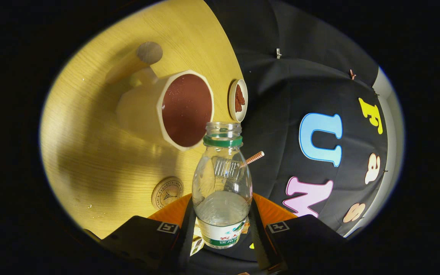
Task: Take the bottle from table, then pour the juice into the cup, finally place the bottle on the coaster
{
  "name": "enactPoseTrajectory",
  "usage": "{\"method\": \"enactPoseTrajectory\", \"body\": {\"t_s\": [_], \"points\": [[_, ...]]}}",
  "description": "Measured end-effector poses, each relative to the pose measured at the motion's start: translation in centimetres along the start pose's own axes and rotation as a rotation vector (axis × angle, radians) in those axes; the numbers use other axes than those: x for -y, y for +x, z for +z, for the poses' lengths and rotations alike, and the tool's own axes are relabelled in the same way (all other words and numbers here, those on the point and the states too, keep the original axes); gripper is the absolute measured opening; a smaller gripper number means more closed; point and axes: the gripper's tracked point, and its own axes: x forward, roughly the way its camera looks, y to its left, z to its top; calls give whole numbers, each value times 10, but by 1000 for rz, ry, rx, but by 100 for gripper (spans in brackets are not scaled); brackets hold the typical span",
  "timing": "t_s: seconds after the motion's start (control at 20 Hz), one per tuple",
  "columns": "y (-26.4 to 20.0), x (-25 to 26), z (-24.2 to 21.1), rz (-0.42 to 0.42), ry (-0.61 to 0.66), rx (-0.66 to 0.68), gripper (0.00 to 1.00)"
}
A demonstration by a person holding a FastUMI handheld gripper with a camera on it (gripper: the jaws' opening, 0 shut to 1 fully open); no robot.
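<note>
My gripper is shut on a clear plastic bottle, which stands between the fingers with its cap off and a green ring at the neck. A little clear liquid sits in its lower part. The whole scene is rolled sideways, so the bottle lies roughly level over the table. Just beyond its open mouth is the cream faceted cup, reddish-brown inside, with its rim close to the mouth. A round wooden coaster lies on the table beside the bottle's body, just ahead of the left finger.
The yellow wooden table ends at an edge beside the cup. A small white dish with something reddish sits at that edge. A wooden knob stands past the cup. A striped straw pokes out behind the bottle.
</note>
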Motion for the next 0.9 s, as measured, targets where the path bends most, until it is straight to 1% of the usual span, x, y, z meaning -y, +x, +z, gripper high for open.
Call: {"method": "enactPoseTrajectory", "body": {"t_s": [0.9], "points": [[9,7,3,-1,-111,7,69]]}}
